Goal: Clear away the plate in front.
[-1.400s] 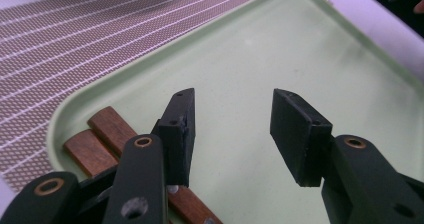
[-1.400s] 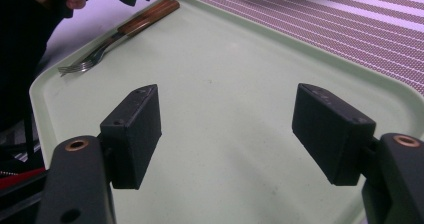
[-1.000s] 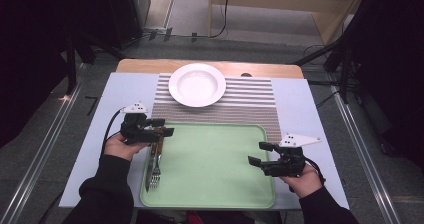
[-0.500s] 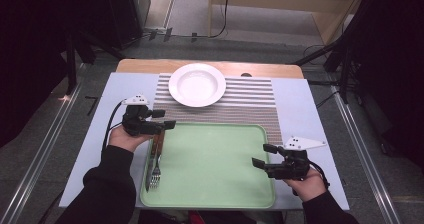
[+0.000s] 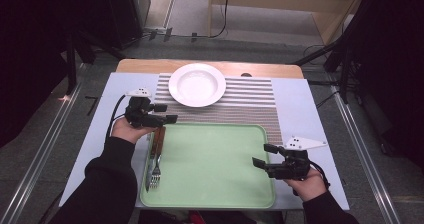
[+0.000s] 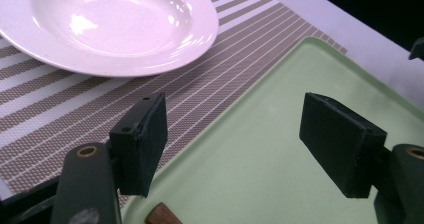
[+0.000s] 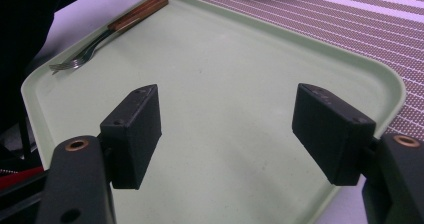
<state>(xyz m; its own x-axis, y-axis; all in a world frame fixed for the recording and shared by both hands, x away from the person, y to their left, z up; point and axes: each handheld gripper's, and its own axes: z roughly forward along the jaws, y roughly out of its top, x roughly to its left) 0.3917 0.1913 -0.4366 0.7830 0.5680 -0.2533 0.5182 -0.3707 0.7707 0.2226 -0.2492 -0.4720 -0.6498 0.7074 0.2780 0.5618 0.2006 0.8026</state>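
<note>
Green tray [image 5: 210, 169] lay near table edge, white plate [image 5: 197, 84] beyond on striped mat [image 5: 245, 106]. Forks [image 5: 155, 159] rested along tray's left side, just set down by my judgement. Left gripper [image 5: 167, 113] above handles, jaws just opened, nothing between. Right gripper [image 5: 259, 156] spread, empty. Next move likely plate: wide grip on rim.

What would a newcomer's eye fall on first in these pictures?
A white plate sits on the striped mat at the table's far side. Nearer, a green tray holds forks along its left edge, with the open left gripper above their handles.
</note>
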